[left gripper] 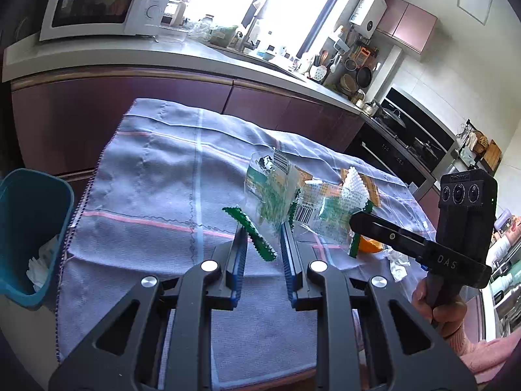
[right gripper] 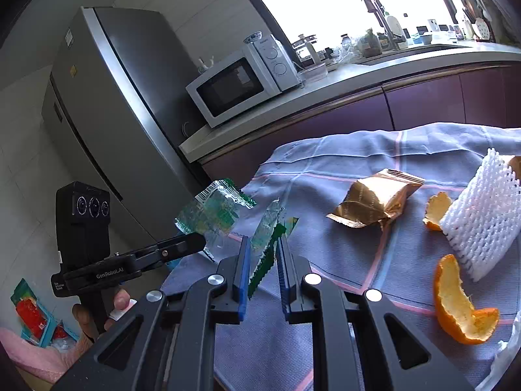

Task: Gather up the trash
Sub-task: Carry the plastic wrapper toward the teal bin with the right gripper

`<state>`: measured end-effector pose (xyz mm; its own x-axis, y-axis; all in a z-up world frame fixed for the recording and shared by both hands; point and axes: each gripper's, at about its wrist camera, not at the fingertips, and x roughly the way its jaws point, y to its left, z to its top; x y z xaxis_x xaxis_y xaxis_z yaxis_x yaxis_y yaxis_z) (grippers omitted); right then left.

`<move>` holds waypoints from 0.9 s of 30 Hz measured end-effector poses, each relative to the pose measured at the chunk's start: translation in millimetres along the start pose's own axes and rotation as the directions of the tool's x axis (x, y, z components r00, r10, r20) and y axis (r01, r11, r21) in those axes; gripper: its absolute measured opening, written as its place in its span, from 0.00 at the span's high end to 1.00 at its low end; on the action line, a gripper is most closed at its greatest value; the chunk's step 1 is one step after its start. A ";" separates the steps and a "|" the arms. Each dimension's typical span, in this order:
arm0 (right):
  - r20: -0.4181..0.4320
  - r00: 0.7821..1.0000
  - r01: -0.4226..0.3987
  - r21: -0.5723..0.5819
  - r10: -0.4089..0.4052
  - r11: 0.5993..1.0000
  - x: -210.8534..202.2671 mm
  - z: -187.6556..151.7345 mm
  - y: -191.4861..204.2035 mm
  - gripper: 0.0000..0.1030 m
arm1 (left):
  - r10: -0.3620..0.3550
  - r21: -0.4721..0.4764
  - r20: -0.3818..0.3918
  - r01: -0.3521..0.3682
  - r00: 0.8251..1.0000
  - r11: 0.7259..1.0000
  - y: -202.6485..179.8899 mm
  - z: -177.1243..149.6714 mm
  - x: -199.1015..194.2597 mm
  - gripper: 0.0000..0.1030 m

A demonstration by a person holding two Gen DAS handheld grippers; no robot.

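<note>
Wrappers fill both of your grippers right now. Your left gripper point(left gripper: 263, 228) has its fingers point(left gripper: 240, 244) pinched on a clear wrapper with green zigzag edges point(left gripper: 270, 192), which sticks up from the tips above the cloth; in the right wrist view the same wrapper point(right gripper: 211, 215) hangs off the end of that gripper, out past the table's edge with the refrigerator point(right gripper: 130, 97) behind it. Your right gripper point(right gripper: 263, 244) is clamped narrowly on a second clear-and-green wrapper point(right gripper: 268, 228), whose serrated green strip hangs down between the fingers; from the left wrist view that second wrapper point(left gripper: 322, 218) shows a barcode and sits at the tip of the right gripper point(left gripper: 355, 220). Your right hand point(left gripper: 436, 306) grips the handle below. On the grey-blue cloth point(right gripper: 325, 325) with pink lines, you still have loose trash lying: a torn gold foil packet point(right gripper: 374, 202), a white foam fruit net point(right gripper: 478, 215) just beside a small piece of orange peel point(right gripper: 436, 208), a larger curl of orange peel point(right gripper: 456, 306) nearer you, and a crumpled white tissue point(left gripper: 397, 260). The teal bin point(left gripper: 29, 228) stands off the left edge of the table, with white paper already inside it. A white microwave point(left gripper: 104, 0) sits on the counter beyond.
</note>
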<state>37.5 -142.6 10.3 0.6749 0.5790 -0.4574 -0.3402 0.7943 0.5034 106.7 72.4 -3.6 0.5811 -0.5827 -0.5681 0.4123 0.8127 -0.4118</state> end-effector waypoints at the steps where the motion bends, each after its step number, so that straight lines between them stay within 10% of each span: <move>1: -0.004 1.000 -0.006 -0.006 0.006 1.000 2.8 0.4 3.3 0.86 | 0.006 -0.002 0.003 -0.006 1.000 1.000 2.6 -1.4 -4.5 0.79; 27: -0.105 0.988 -0.119 -0.087 0.110 0.989 61.7 6.1 61.2 0.86 | 0.146 -0.053 0.087 -0.142 0.986 0.988 34.5 -16.0 -75.9 0.79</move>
<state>62.3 -59.4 17.4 0.5611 0.6788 -0.4737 -0.4736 0.7326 0.4889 65.7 144.6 14.0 0.6935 -0.4553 -0.5583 0.2877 0.8856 -0.3647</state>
